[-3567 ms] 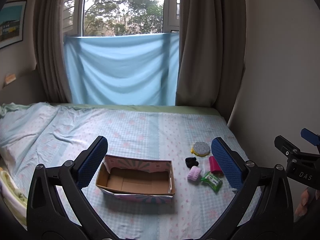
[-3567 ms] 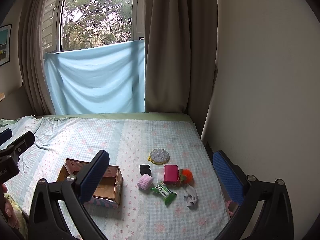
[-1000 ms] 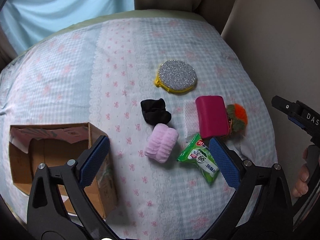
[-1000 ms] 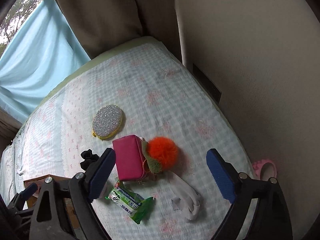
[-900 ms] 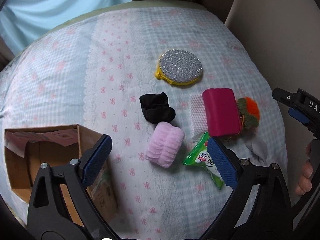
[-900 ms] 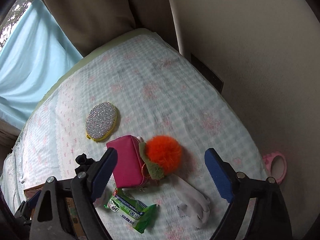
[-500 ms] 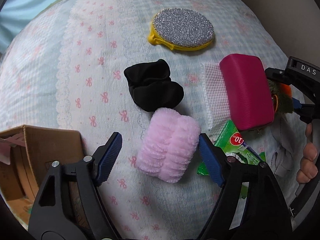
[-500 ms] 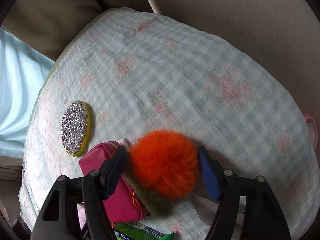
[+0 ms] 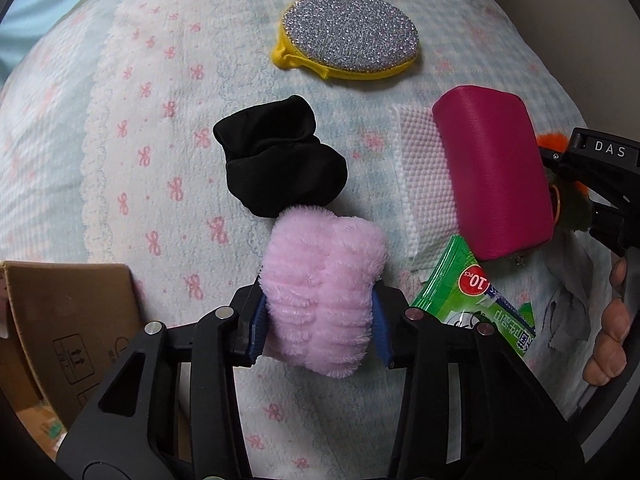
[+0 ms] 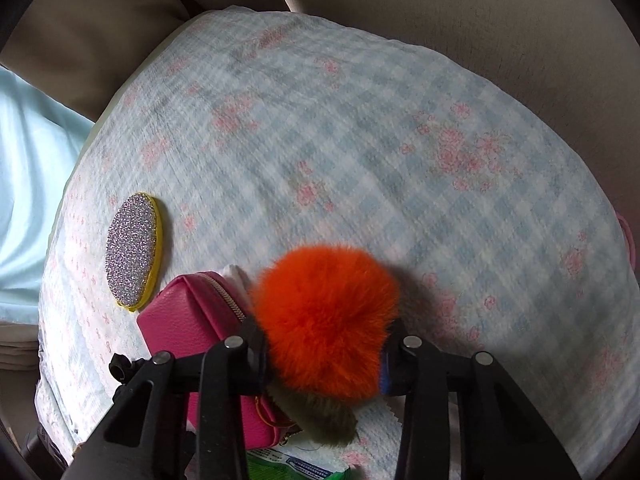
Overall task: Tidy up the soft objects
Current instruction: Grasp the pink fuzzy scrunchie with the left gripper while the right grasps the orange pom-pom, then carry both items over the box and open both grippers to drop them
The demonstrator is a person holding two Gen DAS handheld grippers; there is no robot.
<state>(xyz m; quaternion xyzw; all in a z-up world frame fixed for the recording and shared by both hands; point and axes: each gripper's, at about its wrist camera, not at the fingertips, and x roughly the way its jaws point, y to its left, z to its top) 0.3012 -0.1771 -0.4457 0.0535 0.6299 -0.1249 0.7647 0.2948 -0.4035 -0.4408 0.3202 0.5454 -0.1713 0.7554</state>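
My left gripper (image 9: 318,322) is shut on a fluffy pink roll (image 9: 324,280) lying on the bed. A black sock bundle (image 9: 276,160) touches its far end. My right gripper (image 10: 322,356) is shut on an orange pompom (image 10: 324,320) with an olive-green tuft (image 10: 320,416) below it, next to a magenta pouch (image 10: 196,328). The pouch (image 9: 492,168) shows in the left wrist view too, with the right gripper's body (image 9: 600,176) just right of it.
A glitter-topped yellow round pad (image 9: 350,36) lies farther back. A green wipes packet (image 9: 476,300) and white mesh cloth (image 9: 416,176) lie right of the pink roll. A cardboard box (image 9: 60,320) stands at the left. The wall (image 10: 480,8) borders the bed's right side.
Both grippers moved down onto the bed. The left closed on the pink roll and the right closed on the orange pompom; half a second ago both were open around them.
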